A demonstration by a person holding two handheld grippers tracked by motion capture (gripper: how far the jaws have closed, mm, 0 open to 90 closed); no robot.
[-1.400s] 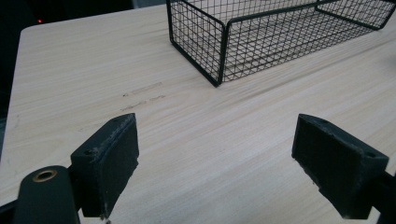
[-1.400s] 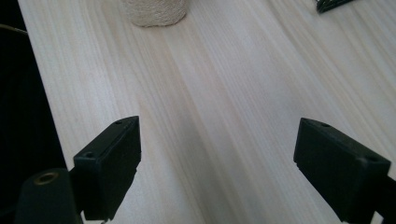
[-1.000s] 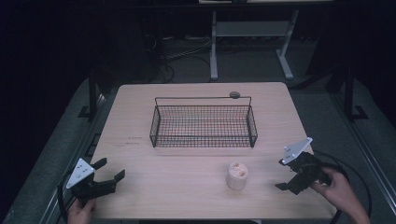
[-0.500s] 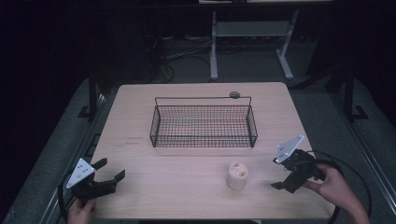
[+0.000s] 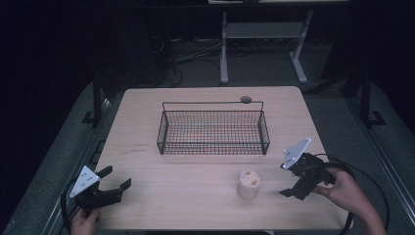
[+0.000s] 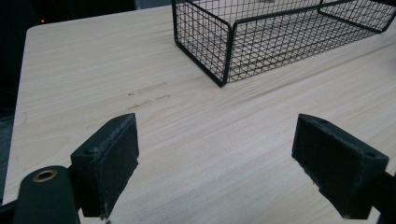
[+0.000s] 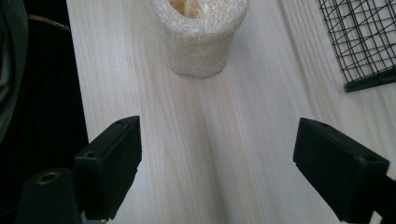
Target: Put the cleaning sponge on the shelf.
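A cream loofah piece [image 5: 248, 184] [image 7: 201, 35] stands upright on the wooden table [image 5: 142, 117], in front of the black wire basket [image 5: 213, 128]. My right gripper [image 5: 285, 180] [image 7: 217, 163] is open, a short way to the right of the loofah, jaws pointing at it with nothing between them. Held at the front left corner, my left gripper [image 5: 116, 177] [image 6: 215, 158] is open and empty, facing the basket's near corner [image 6: 224, 70]. The basket holds nothing that I can see.
A small round grey object [image 5: 245, 99] lies at the table's far edge behind the basket. A white desk frame [image 5: 264, 34] and cables sit on the dark floor beyond. The basket's corner [image 7: 369, 46] lies to the right in the right gripper view.
My right gripper has moved left, closer to the loofah piece. The left gripper has hardly shifted.
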